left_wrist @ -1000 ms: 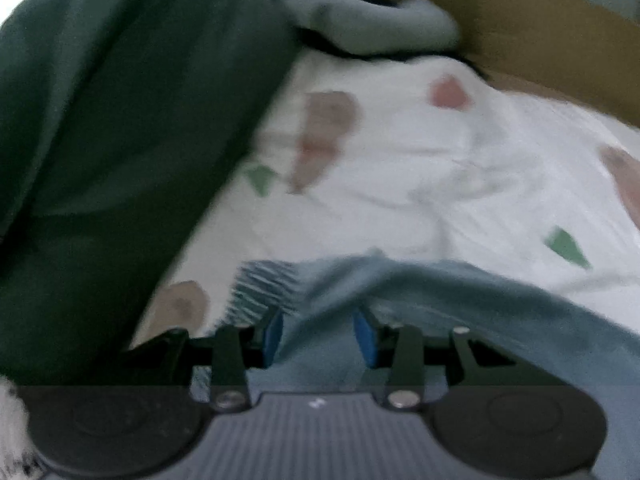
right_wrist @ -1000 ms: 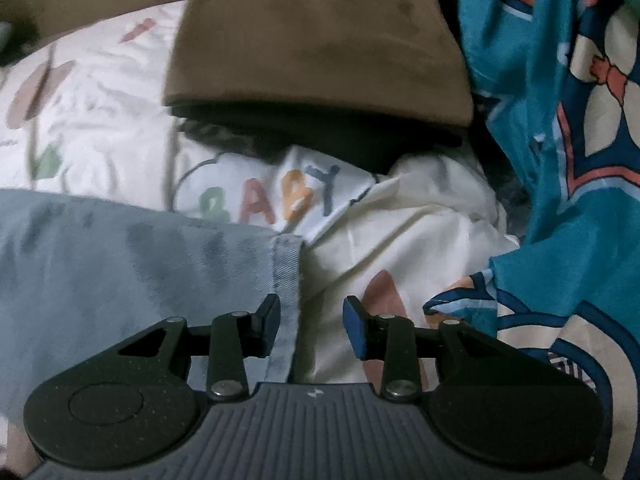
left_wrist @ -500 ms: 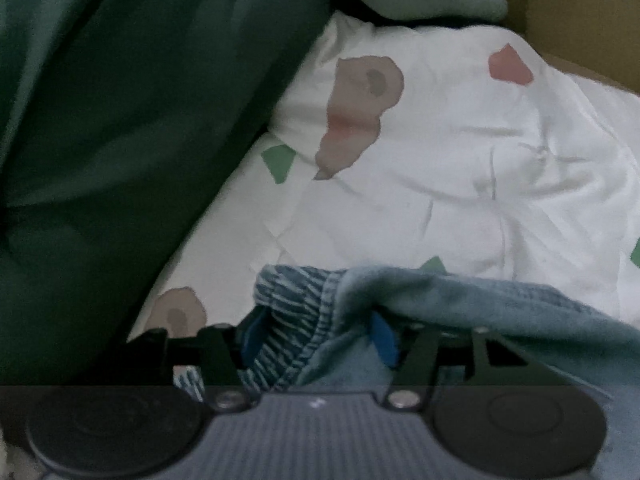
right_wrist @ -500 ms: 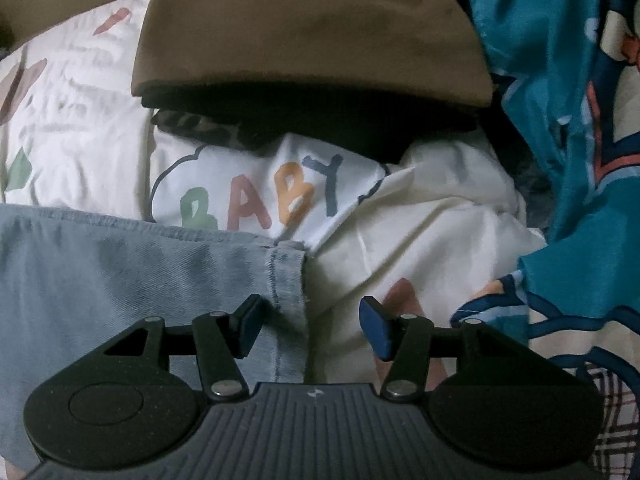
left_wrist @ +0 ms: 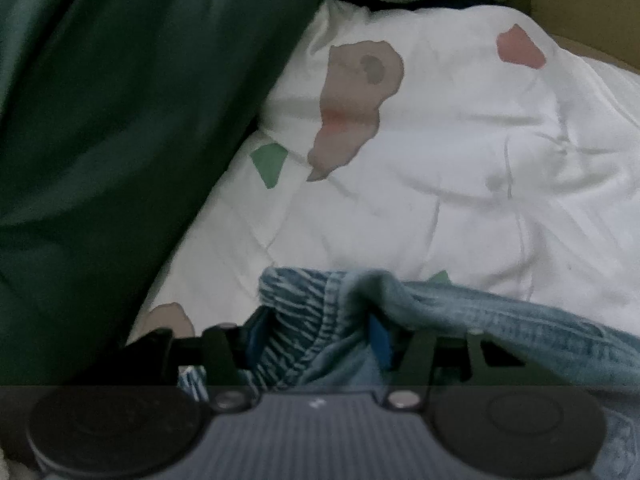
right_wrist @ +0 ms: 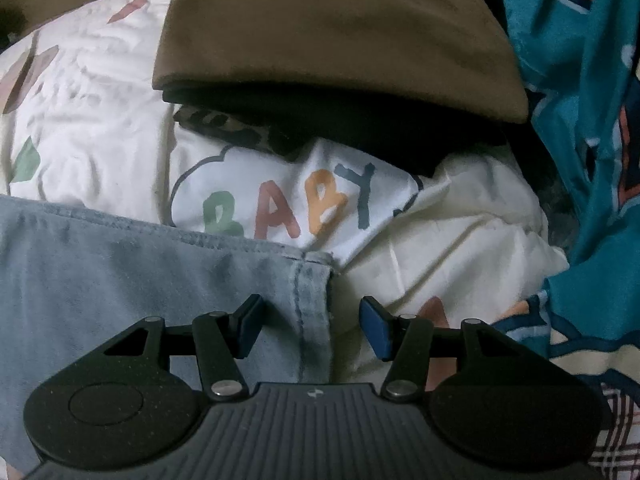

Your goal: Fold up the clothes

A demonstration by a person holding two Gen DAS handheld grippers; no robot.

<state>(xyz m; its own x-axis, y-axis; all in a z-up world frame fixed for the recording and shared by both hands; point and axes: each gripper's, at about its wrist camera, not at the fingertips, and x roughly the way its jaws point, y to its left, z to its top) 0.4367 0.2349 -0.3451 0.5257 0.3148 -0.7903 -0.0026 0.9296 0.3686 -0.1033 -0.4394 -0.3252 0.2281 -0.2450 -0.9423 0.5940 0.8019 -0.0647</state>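
Bedsheet (left_wrist: 460,168) under jeans (right_wrist: 120,280). Your left hand-held gripper (left_wrist: 316,340) straddles bunched waistband, grip unclear; right hand-held gripper (right_wrist: 310,326) wide over hem corner. Close both before folding.

A: The left gripper (left_wrist: 316,334) has denim jeans (left_wrist: 460,312) bunched between its blue pads, covering most of the right pad; whether they pinch the cloth, I can't tell

B: The left view is soft all over. The dark green fabric (left_wrist: 120,140) runs off the left edge

A: In the right view, a black layer (right_wrist: 360,128) hides under the brown folded garment (right_wrist: 340,28), and the teal printed cloth (right_wrist: 580,120) is cut off at right
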